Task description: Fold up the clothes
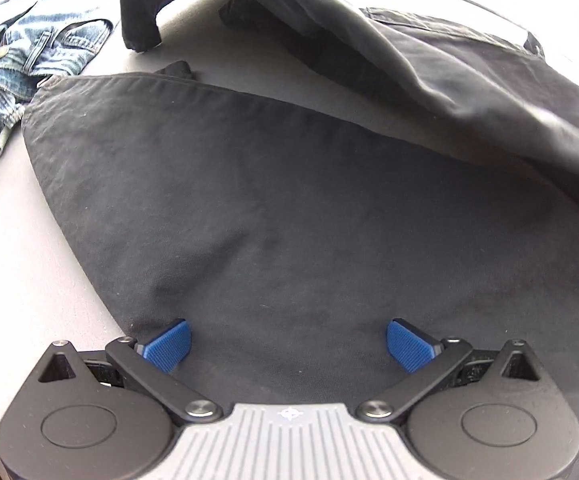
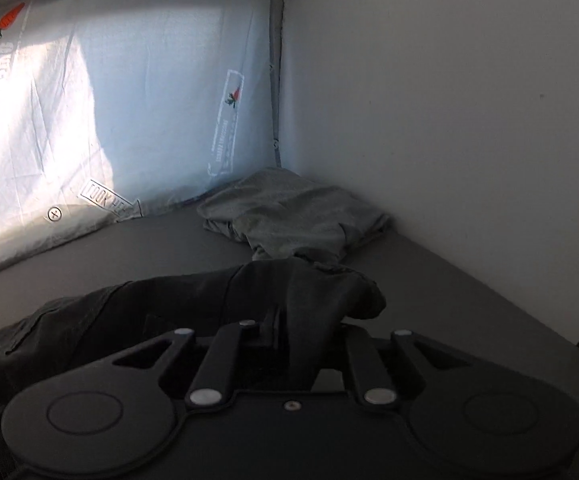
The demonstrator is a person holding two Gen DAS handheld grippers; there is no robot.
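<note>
Dark grey trousers [image 1: 273, 208] lie spread on a pale grey table [image 1: 29, 288]. My left gripper [image 1: 287, 346] is open just above one flat trouser leg, its blue pads [image 1: 167, 346] wide apart and holding nothing. The other leg [image 1: 429, 64] is lifted and arches over the flat one. In the right wrist view my right gripper [image 2: 301, 344] is shut on a bunch of the dark trousers' cloth [image 2: 297, 300], held above the table [image 2: 449, 300]; its fingertips are hidden by the cloth.
Crumpled blue jeans [image 1: 21, 68] lie at the table's far left. A folded grey-green garment [image 2: 293, 216] sits in the table's back corner, against a white wall [image 2: 449, 100] and a pale printed sheet [image 2: 129, 100].
</note>
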